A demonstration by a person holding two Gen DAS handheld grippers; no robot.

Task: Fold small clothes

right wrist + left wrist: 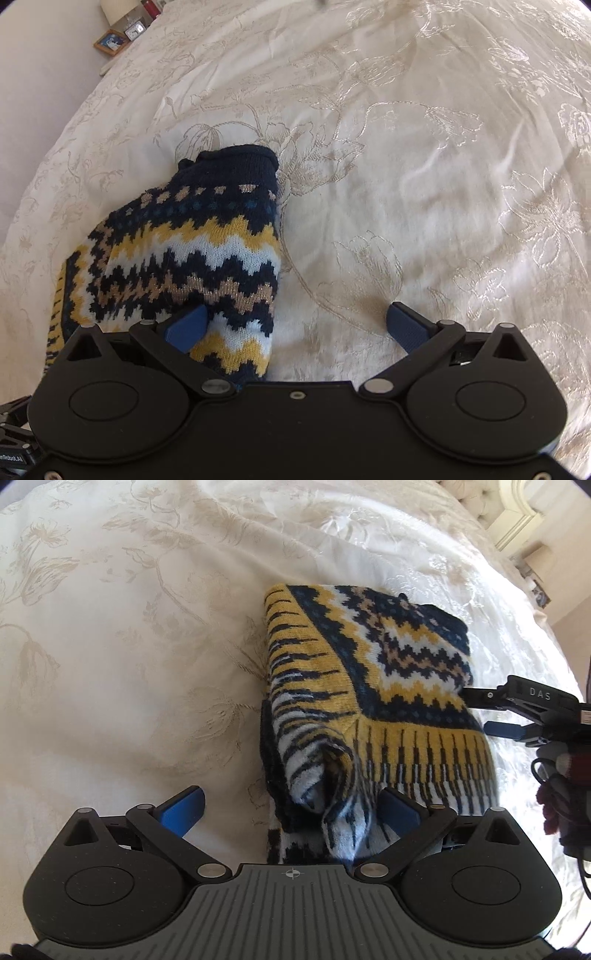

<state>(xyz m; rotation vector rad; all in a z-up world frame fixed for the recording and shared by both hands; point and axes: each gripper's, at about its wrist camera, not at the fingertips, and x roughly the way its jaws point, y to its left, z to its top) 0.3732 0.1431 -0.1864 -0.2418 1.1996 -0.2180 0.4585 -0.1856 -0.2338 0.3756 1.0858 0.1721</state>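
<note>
On the bed, a cream bedspread (110,664) with pale flowers sewn into it carries a small knitted sweater (369,686). The sweater is folded into a thick bundle. It has dark blue, yellow, white and tan zigzags, and striped yellow and dark bands along its edges.

In the left wrist view, the bundle is longer than it is wide. Its long way runs from the left gripper (291,808) away toward the far side of the bed. The dark blue end points away, and the striped end lies closest to the camera. A loose flap at the near end hangs down between the left gripper's blue fingers (184,806). Those fingers are spread wide and pinch nothing. The left one rests on bare bedspread, and the right one is just beside the flap, partly behind it.

The right gripper (480,712) shows at the right side of that view, with its fingertips at the sweater's right edge.

In the right wrist view, the sweater (192,243) fills the lower left, with its dark blue end pointing up and away. The right gripper (299,325) also has its fingers spread wide. Its left finger (188,326) lies on top of the knit, and its other finger hangs over bare bedspread (424,166). Nothing is pinched between them.

Far off at the top left corner, past the bed's edge, stand a small picture frame (110,42) and a little clock (133,31).
</note>
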